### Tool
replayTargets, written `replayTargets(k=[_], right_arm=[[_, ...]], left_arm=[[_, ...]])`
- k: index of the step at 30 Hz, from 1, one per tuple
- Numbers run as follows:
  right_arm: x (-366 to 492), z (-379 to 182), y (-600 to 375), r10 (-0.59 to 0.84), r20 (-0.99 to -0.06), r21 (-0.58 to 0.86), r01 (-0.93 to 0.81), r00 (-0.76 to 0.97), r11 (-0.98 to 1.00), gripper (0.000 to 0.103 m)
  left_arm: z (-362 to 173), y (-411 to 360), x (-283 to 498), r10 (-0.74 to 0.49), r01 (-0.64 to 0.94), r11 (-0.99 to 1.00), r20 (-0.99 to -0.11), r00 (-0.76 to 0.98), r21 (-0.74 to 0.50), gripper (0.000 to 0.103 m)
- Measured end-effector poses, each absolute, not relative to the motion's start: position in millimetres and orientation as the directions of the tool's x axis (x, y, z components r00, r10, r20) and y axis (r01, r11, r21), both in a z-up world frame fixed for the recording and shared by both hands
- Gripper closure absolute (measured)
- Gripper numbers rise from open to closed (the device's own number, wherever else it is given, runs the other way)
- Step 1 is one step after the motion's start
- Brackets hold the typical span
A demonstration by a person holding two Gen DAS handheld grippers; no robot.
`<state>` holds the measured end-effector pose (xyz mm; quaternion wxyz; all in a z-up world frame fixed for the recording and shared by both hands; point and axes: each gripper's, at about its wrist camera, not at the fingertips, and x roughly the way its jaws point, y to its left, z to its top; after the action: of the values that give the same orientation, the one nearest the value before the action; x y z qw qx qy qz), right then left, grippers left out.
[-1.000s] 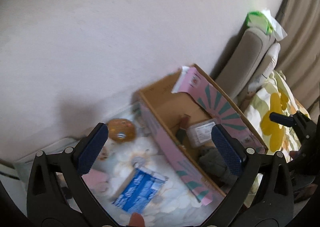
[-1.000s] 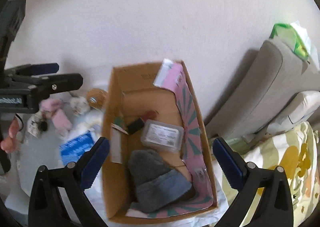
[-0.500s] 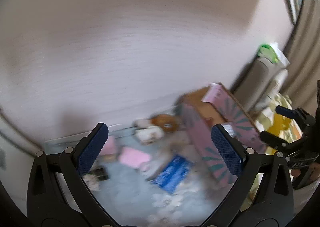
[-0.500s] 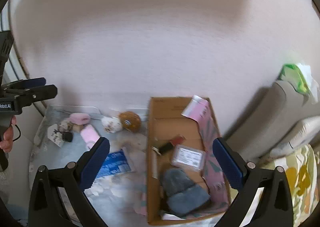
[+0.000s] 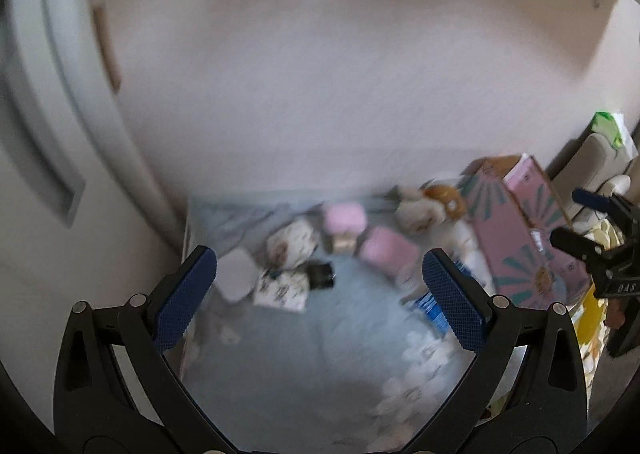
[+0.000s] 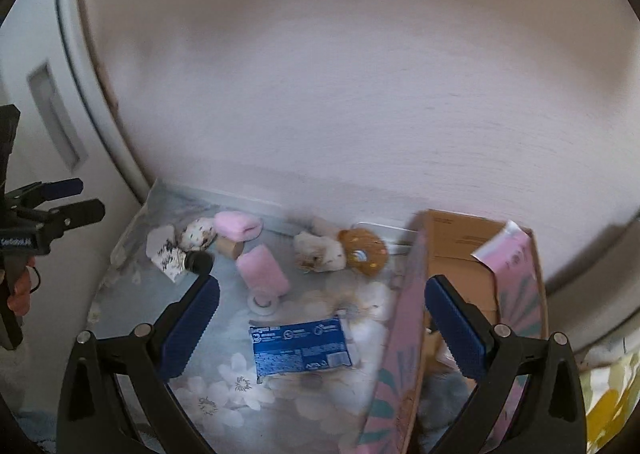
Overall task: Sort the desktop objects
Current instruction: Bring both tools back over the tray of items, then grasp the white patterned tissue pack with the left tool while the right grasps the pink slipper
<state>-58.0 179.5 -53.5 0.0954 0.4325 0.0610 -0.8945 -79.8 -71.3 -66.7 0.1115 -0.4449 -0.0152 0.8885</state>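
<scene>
Small items lie scattered on a flowered blue cloth [image 6: 224, 386]: a blue packet [image 6: 301, 346], two pink soft pieces [image 6: 262, 270] [image 6: 237, 224], a white plush [image 6: 320, 250], a brown donut toy [image 6: 363, 252], a small black object [image 6: 198, 261] and patterned white pieces [image 6: 172, 256]. A pink cardboard box [image 6: 404, 338] stands at the right. My left gripper [image 5: 320, 294] hovers open above the cloth [image 5: 304, 350], empty, over the pink piece [image 5: 386, 250] and the box [image 5: 516, 246]. My right gripper [image 6: 320, 322] is open too, above the blue packet.
A pale wall [image 6: 340, 94] backs the cloth. A white door or cabinet with a recessed handle [image 6: 52, 114] stands at the left. A grey cushion [image 5: 600, 150] with a green packet [image 5: 608, 128] and flowered yellow bedding [image 6: 608, 406] lie at the right.
Both grippers have pulled up and swung left, away from the box and towards the scattered items. Both stay open and empty.
</scene>
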Motion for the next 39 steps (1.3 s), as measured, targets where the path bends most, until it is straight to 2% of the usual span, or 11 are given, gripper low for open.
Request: replayTargets(k=[9, 15, 20, 28, 34, 35, 36, 37, 39], right_arm=[[-95.9, -113.0, 140.2, -0.120, -0.858, -0.064, 0.337, -0.499, -0.939, 0.011], [-121.8, -166.6, 117.8, -0.114, -0.889, -0.079, 0.393, -0.443, -0.916, 0.017], [-132.7, -196.3, 103.4, -0.098, -0.902, -0.105, 0.433, -0.421, -0.895, 0.020], [-146.1, -213.0, 93.0, -0.087, -0.912, -0.116, 0.455, -0.400, -0.883, 0.020], [-149.4, -225.1, 86.8, -0.082, -0.922, -0.117, 0.472, -0.379, -0.874, 0.020], [-150.0, -226.4, 86.8, -0.084, -0.923, -0.112, 0.472, -0.376, -0.874, 0.022], [-150.8, -227.8, 86.9, -0.090, -0.925, -0.104, 0.473, -0.369, -0.875, 0.033], [-152.2, -230.2, 87.2, -0.097, -0.931, -0.088, 0.475, -0.352, -0.876, 0.045], [-153.4, -233.6, 87.9, -0.124, -0.939, -0.045, 0.474, -0.320, -0.879, 0.056]], left_arm=[[-149.6, -86.7, -66.6, 0.206, -0.185, -0.975, -0.820, -0.533, -0.125, 0.004], [-207.7, -78.5, -76.9, 0.154, -0.200, -0.979, -0.819, -0.553, -0.049, 0.010], [-225.8, -69.4, -85.0, 0.110, -0.215, -0.976, -0.799, -0.592, 0.025, 0.012], [-242.5, -65.3, -97.7, 0.088, -0.231, -0.971, -0.793, -0.603, 0.068, 0.012], [-249.7, -64.3, -102.3, 0.083, -0.241, -0.967, -0.800, -0.594, 0.078, 0.030], [-250.5, -64.2, -102.7, 0.082, -0.243, -0.967, -0.801, -0.593, 0.081, 0.035], [-250.8, -64.0, -102.9, 0.083, -0.246, -0.966, -0.802, -0.591, 0.082, 0.041], [-251.4, -63.6, -103.3, 0.084, -0.250, -0.965, -0.804, -0.589, 0.083, 0.043], [-251.1, -63.5, -103.1, 0.088, -0.258, -0.963, -0.804, -0.589, 0.083, 0.043]])
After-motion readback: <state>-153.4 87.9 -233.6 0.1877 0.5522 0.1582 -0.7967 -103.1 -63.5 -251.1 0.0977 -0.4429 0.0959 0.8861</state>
